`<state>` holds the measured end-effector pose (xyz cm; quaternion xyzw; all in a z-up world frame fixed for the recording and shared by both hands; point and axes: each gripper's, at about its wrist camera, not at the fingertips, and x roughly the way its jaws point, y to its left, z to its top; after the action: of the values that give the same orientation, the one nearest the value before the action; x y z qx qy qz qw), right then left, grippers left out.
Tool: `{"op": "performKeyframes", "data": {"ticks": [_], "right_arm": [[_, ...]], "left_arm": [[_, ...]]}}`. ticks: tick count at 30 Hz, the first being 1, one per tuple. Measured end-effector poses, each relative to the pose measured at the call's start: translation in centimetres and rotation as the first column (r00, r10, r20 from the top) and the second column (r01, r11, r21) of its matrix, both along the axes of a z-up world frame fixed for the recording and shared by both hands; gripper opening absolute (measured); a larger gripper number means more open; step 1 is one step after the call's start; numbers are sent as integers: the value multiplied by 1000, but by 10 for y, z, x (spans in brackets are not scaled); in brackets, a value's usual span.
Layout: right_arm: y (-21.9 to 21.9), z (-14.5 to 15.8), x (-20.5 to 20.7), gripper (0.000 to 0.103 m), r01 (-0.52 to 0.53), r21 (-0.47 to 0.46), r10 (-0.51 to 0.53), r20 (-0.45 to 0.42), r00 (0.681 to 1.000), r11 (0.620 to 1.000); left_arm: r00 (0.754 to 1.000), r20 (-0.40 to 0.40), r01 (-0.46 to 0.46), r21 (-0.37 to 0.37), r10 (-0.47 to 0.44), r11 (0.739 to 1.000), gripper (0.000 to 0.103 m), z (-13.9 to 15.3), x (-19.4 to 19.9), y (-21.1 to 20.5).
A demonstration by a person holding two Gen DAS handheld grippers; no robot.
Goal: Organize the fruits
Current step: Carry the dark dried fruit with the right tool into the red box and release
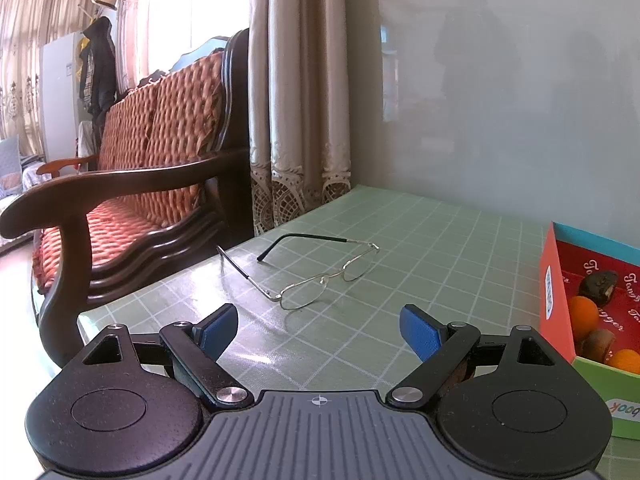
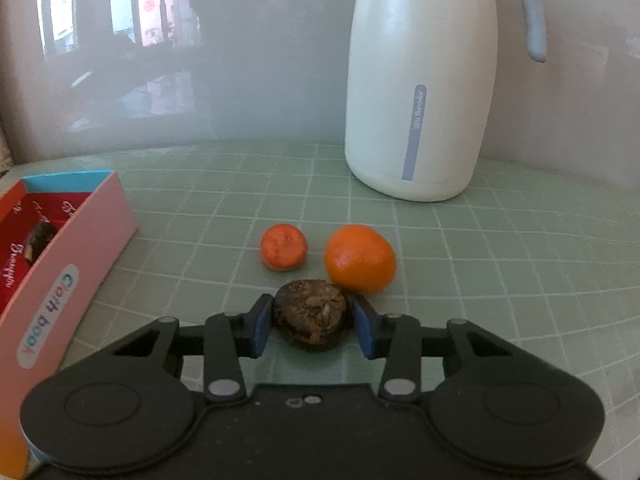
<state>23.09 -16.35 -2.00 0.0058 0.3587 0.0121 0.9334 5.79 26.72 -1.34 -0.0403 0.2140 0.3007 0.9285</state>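
On the green checked table (image 2: 460, 248), the right gripper (image 2: 310, 322) is closing its blue pads around a dark brown fruit (image 2: 310, 316); the pads are standing at both flanks, seemingly touching, and the fruit is apparently not lifted yet. Just behind it, an orange (image 2: 360, 258) and a smaller reddish fruit (image 2: 284, 247) are waiting loose on the table. The open box (image 1: 554, 292) is already holding several pieces, orange and brown ones, so I judge the sorting is about half done. The left gripper (image 1: 318, 334) is hovering wide open and empty near a pair of glasses (image 1: 320, 276). The white jug (image 2: 420, 80) is standing well behind the fruits, and the way left to the box is looking free.
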Motion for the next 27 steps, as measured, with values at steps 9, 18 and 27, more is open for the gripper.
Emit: {"op": "performKeyframes", "data": {"ticks": [9, 18, 27], "right_arm": [[12, 22, -17, 41, -43, 17, 42, 62, 997, 999], [34, 40, -27, 41, -116, 48, 110, 122, 986, 992], [85, 50, -41, 41, -244, 61, 230, 175, 957, 968]], "left_arm": [[1000, -6, -2, 4, 2, 1000, 88, 0, -2, 0], [1000, -11, -12, 11, 12, 1000, 88, -1, -7, -1], [1000, -4, -23, 21, 23, 1000, 88, -1, -15, 3]]}}
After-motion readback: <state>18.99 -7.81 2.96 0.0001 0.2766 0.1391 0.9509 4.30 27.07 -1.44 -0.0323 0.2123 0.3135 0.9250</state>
